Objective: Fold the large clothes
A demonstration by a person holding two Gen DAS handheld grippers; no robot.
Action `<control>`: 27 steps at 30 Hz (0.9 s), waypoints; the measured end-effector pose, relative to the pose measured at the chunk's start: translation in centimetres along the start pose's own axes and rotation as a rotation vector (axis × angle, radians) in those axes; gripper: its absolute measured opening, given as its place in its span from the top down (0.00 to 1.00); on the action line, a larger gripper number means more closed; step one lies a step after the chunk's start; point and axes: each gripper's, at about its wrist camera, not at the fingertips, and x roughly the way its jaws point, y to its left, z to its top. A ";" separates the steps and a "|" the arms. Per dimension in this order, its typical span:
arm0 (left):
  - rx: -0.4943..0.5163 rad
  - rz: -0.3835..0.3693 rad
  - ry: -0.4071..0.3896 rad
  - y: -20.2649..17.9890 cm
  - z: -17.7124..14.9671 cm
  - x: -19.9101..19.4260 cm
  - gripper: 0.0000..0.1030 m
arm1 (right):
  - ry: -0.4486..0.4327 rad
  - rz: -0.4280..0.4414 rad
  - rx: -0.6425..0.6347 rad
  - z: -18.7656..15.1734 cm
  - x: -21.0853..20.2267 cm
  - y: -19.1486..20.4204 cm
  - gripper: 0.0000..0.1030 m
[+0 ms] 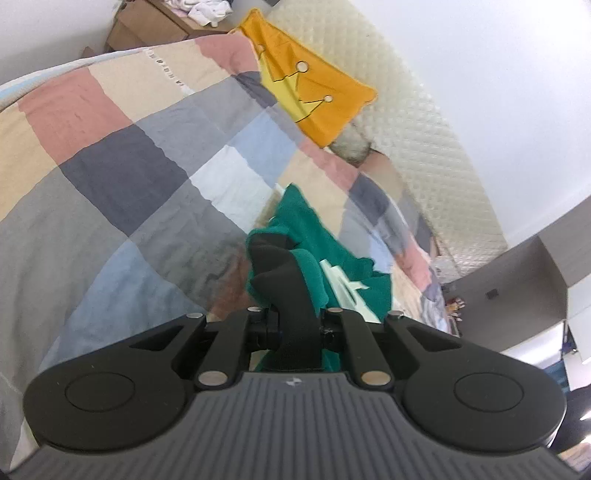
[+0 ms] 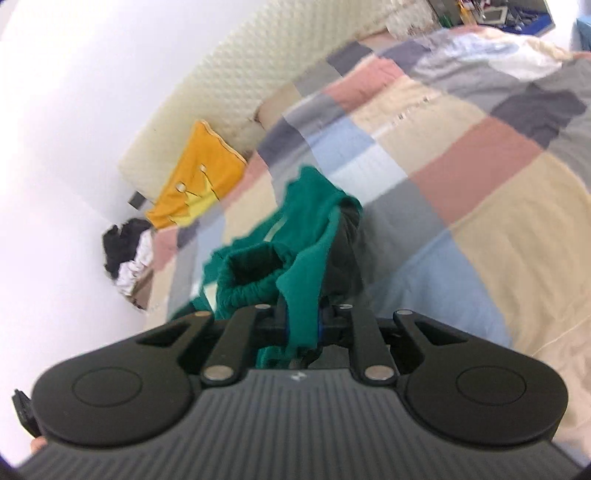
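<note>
A green garment (image 1: 314, 240) with a pale print hangs above the patchwork bedspread (image 1: 129, 166). My left gripper (image 1: 273, 247) is shut on a bunched edge of it, and the cloth wraps around the black fingers (image 1: 284, 273). In the right wrist view the same green garment (image 2: 306, 229) drapes over my right gripper (image 2: 295, 258), which is shut on a gathered, elastic-looking edge. Its right finger (image 2: 343, 243) shows dark behind the fabric. Both grippers point down toward the bed, and the cloth stretches away between them.
An orange and yellow pillow (image 1: 314, 88) leans on the cream quilted headboard (image 1: 424, 129). A wooden stand (image 1: 147, 26) with a pile of clothes (image 2: 129, 251) is beside the bed near the white wall. The checked bedspread (image 2: 461, 166) spreads wide below.
</note>
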 end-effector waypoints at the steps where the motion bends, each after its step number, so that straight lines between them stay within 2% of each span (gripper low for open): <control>1: -0.003 -0.010 0.001 -0.1 -0.4 -1.0 0.89 | -0.004 0.011 0.002 0.1 -0.9 -0.1 0.85; 5: -0.006 -0.049 0.005 -0.1 -2.2 -4.8 0.89 | -0.021 0.049 -0.009 -0.2 -4.4 0.0 0.85; 11: 0.041 -0.050 0.065 0.4 -5.7 -10.0 0.89 | -0.037 0.096 0.009 -1.9 -9.9 -0.8 0.85; 15: 0.073 -0.058 0.090 0.1 -7.6 -11.8 0.89 | -0.052 0.101 0.032 -2.9 -11.7 -1.5 0.85; 20: 0.035 -0.062 0.075 -0.9 -6.4 -8.4 0.89 | -0.042 0.068 0.100 -1.3 -8.5 -2.5 0.85; 23: -0.047 -0.051 0.058 -1.8 -3.8 -4.0 0.89 | -0.039 0.035 0.176 1.1 -4.6 -3.0 0.85; 27: -0.108 -0.023 -0.001 -3.6 -0.4 2.0 0.89 | -0.081 0.014 0.246 3.9 1.0 -3.4 0.85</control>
